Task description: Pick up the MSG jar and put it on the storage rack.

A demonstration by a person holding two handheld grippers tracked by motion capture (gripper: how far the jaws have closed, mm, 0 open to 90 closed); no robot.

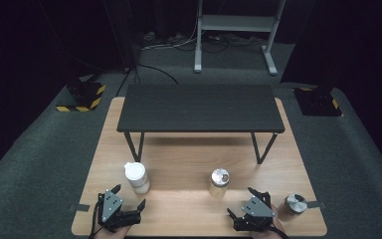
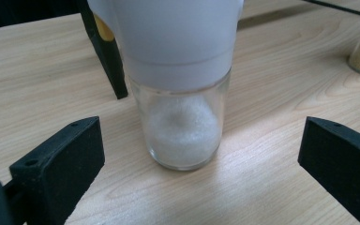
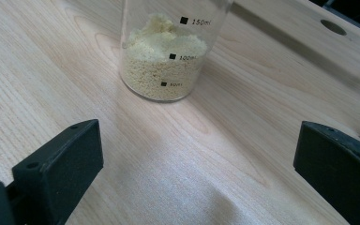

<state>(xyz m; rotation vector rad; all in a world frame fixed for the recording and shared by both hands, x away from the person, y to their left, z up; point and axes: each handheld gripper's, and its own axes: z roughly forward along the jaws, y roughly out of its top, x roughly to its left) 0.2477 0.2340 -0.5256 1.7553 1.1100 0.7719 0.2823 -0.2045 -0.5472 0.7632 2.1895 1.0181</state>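
The glass jar of yellow grains (image 3: 168,56) carries a printed scale: black squares climbing its side, "150ml" clear at the top, what looks like "100ml" below it, and a blurred mark under that, seemingly "50ml".

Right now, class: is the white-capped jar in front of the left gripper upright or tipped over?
Upright. The white-capped jar stands on its base on the table, white grains settled at the bottom, cap on top.

Bare table (image 1: 179,164) between white-lidded jar (image 1: 137,178) and metal-lidded jar (image 1: 219,182), low black shelf (image 1: 199,107) blocking the far side
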